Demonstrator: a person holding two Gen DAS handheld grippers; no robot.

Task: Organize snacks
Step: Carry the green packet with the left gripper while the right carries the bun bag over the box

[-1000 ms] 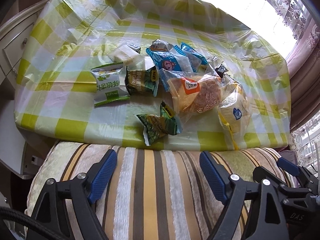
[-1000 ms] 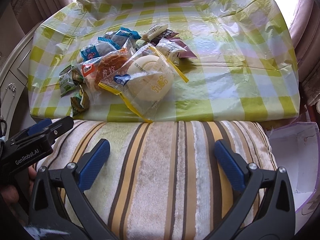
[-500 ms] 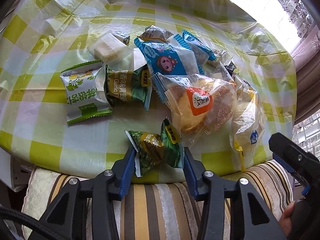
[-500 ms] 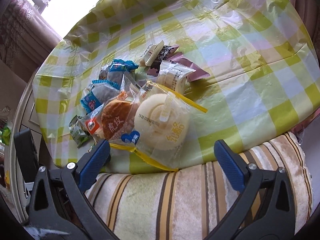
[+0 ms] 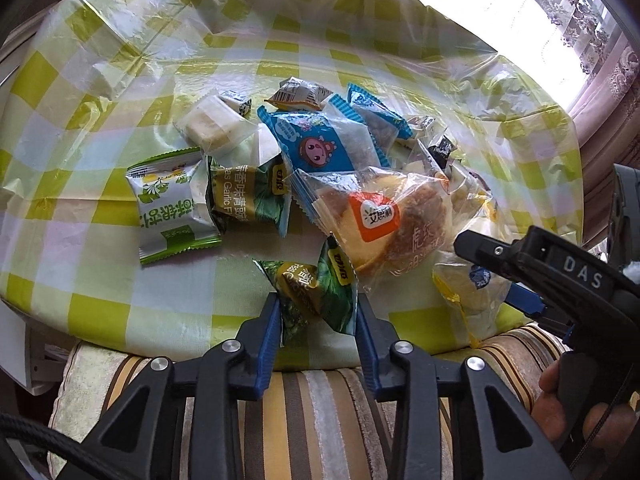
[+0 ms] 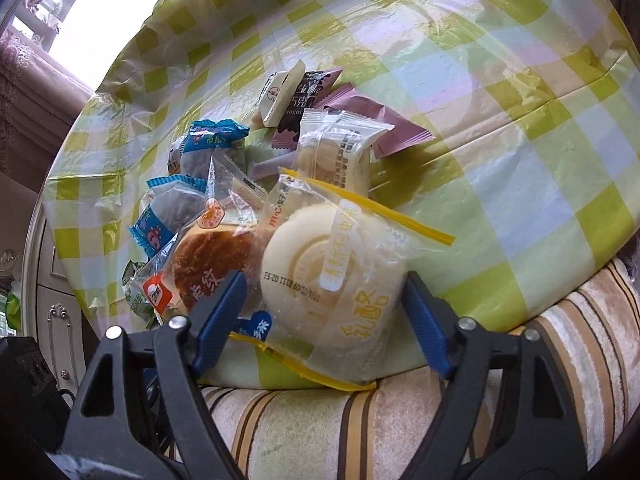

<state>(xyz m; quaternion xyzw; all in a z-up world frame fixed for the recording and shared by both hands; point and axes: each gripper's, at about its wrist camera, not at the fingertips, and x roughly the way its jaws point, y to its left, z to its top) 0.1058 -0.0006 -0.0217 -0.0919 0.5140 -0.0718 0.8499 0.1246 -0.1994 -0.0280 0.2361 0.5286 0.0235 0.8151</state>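
Several wrapped snacks lie in a heap on a table under a green checked plastic cloth [image 5: 168, 300]. My left gripper [image 5: 318, 316] has closed its blue pads on a dark green pea snack packet [image 5: 316, 292] at the table's near edge. My right gripper [image 6: 320, 304] is open, its jaws on either side of a pale round bun in a clear yellow-edged bag [image 6: 332, 276]. A brown bun in a clear bag [image 6: 208, 264] lies just left of it. The right gripper also shows in the left wrist view [image 5: 532, 264], over the pale bun.
Other packets: a white-green one [image 5: 168, 208], a second green garlic pea packet [image 5: 248, 200], blue packets [image 5: 316, 144], a white cake [image 5: 212, 128], purple and chocolate wrappers [image 6: 312, 108]. A striped cushion [image 5: 320, 408] lies below the table edge. White cabinet at left [image 6: 60, 320].
Both grippers moved forward to the table edge. The left jaws narrowed onto the green pea packet. The right jaws narrowed and now straddle the pale bun bag.
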